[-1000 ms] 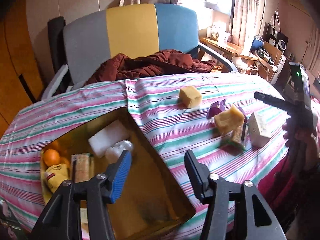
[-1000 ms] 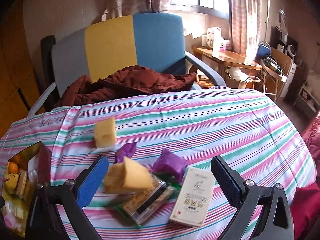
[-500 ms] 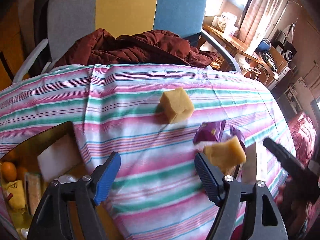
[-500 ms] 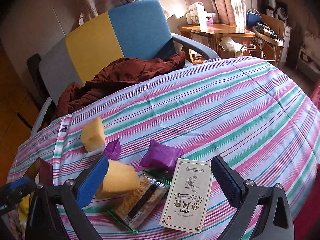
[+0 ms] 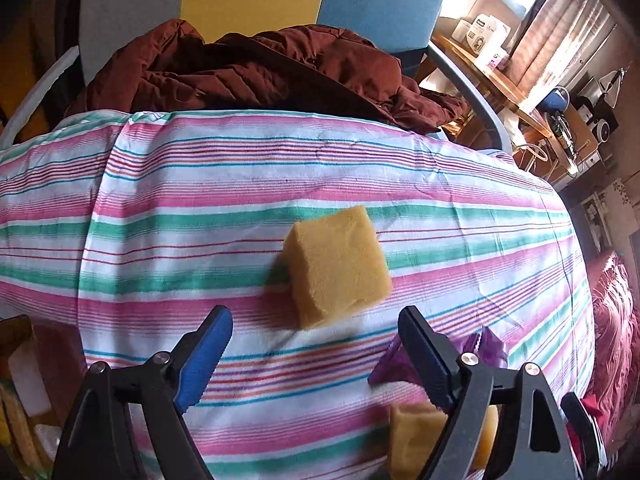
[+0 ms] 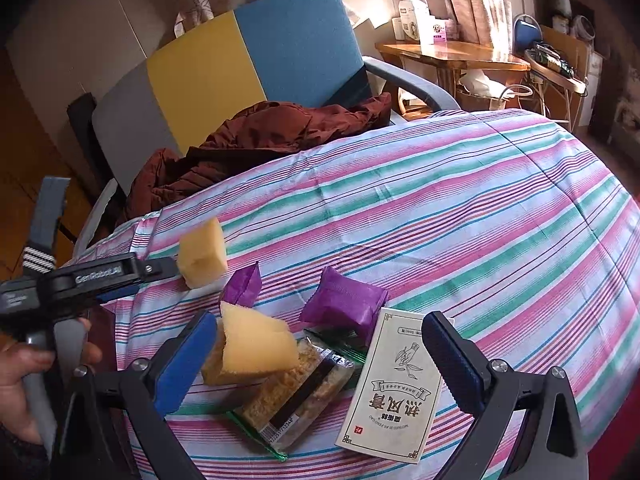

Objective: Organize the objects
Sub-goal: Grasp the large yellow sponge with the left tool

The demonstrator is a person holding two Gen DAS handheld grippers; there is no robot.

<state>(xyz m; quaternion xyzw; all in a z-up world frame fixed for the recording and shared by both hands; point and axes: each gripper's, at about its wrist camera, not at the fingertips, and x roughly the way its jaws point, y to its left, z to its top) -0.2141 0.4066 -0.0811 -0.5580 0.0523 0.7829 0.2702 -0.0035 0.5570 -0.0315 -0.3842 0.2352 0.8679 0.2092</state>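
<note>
A yellow sponge cube [image 5: 336,264] lies on the striped tablecloth [image 5: 200,208], just beyond my left gripper [image 5: 314,320]. Its jaws are opening and nothing is between them. In the right wrist view the left gripper [image 6: 152,278] reaches in from the left, its tips beside the cube [image 6: 202,256]. My right gripper [image 6: 320,320] hovers open and empty over a pile: a wedge-shaped yellow sponge [image 6: 252,344], a wrapped snack bar [image 6: 296,396], a white printed box [image 6: 394,388] and two purple packets [image 6: 344,300].
A gold tin [image 5: 16,360] holding items shows at the lower left edge of the left wrist view. An armchair [image 6: 240,60] with a dark red jacket [image 6: 260,136] stands behind the table. A hand [image 6: 24,360] grips the left tool's handle.
My left gripper swung right from above the gold tin to the yellow cube, dropping lower, and its jaws spread wider. The right gripper stayed over the pile and tilted slightly.
</note>
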